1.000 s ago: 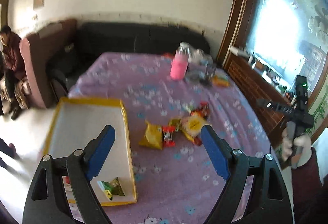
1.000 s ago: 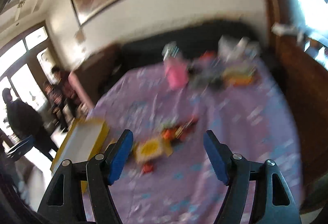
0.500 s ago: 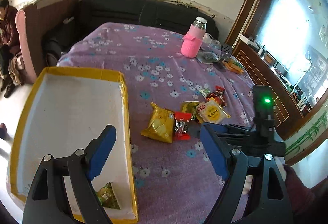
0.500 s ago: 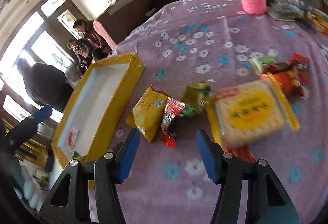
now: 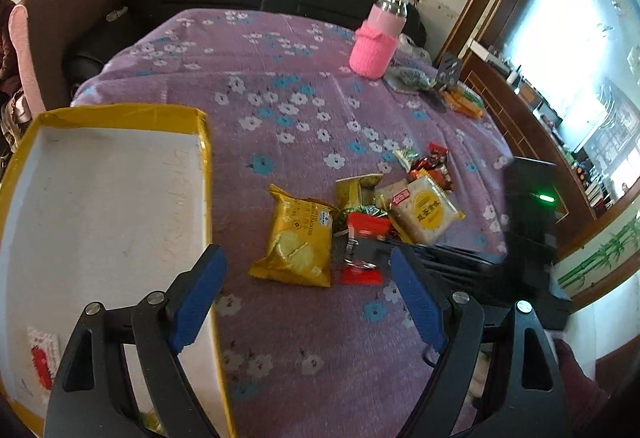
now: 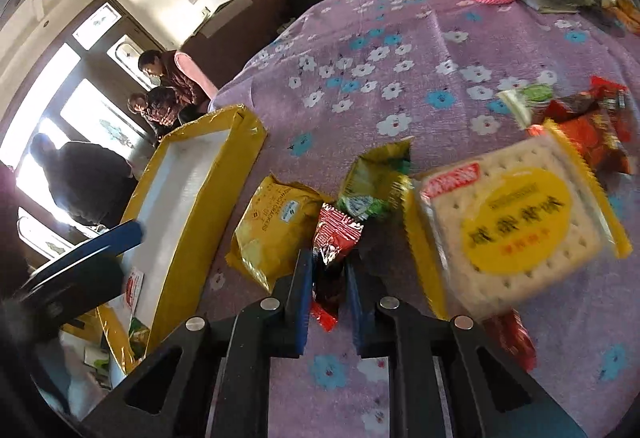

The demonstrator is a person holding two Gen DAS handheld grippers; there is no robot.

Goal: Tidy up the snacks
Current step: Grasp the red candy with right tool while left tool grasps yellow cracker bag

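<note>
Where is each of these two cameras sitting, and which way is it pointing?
Left wrist view: it rides on the left gripper, looking forward and down over the flowered table; its own open blue fingers frame the yellow cracker pack, with the yellow tray alongside.
Right wrist view: it rides on the right gripper, low over the snack pile; its fingers are closed on the red snack packet.
Shared: both show the tray, cracker pack, red packet, square biscuit pack and pink bottle.
</note>
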